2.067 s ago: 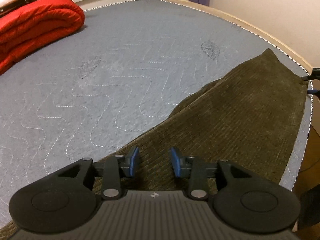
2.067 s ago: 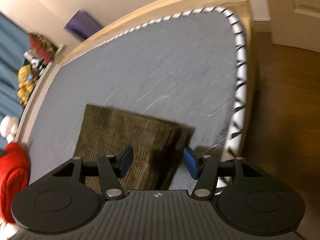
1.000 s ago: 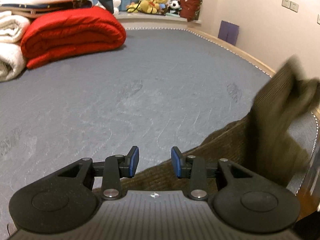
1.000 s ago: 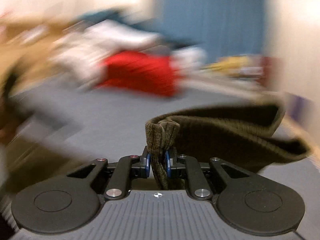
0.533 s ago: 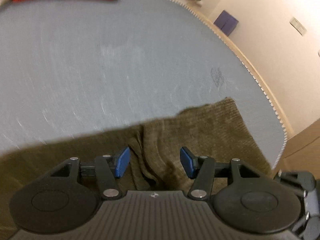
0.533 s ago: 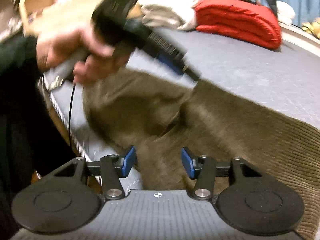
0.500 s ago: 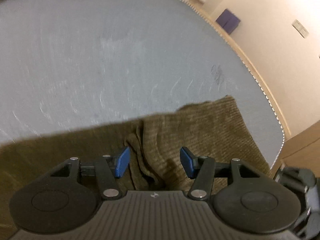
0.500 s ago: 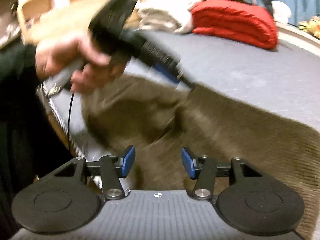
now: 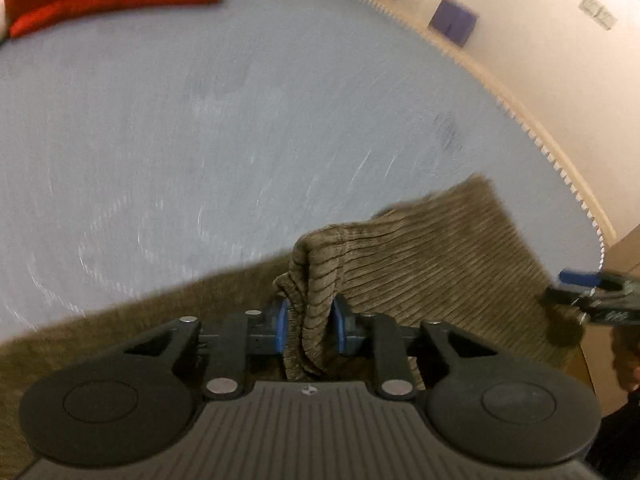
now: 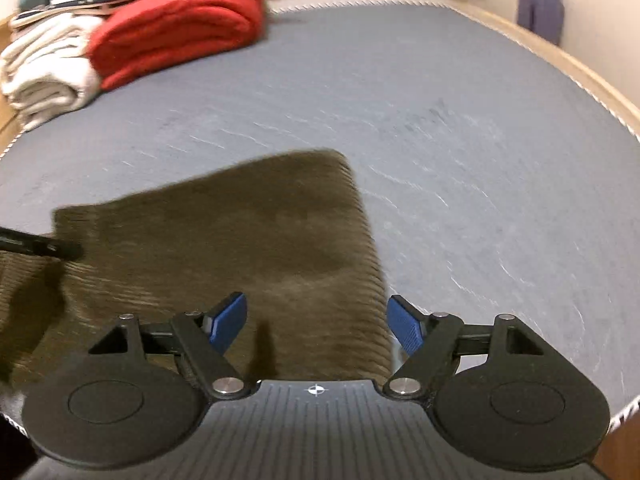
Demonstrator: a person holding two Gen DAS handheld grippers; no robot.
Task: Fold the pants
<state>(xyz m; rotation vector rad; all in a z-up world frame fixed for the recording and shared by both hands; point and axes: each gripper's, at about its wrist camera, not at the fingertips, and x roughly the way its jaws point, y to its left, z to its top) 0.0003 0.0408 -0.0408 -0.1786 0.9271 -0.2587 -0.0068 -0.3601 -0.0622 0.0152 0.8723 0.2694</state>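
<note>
The olive-brown corduroy pants (image 9: 440, 256) lie on the grey quilted mattress (image 9: 240, 120) near its front edge. My left gripper (image 9: 310, 326) is shut on a bunched fold of the pants and holds it a little above the rest of the cloth. In the right wrist view the pants (image 10: 240, 240) lie flat as a folded rectangle. My right gripper (image 10: 318, 320) is open and empty, just above the near edge of the pants. The right gripper's tip shows at the far right of the left wrist view (image 9: 592, 292).
A folded red blanket (image 10: 172, 28) and white folded towels (image 10: 44, 76) lie at the far left of the mattress. The wooden bed frame (image 10: 580, 68) and wall run along the right. The mattress edge (image 9: 576, 196) is close on the right.
My left gripper has shut on a fold of the pants and lifted it. My right gripper, which held the pants end a second ago, has let go and opened wider.
</note>
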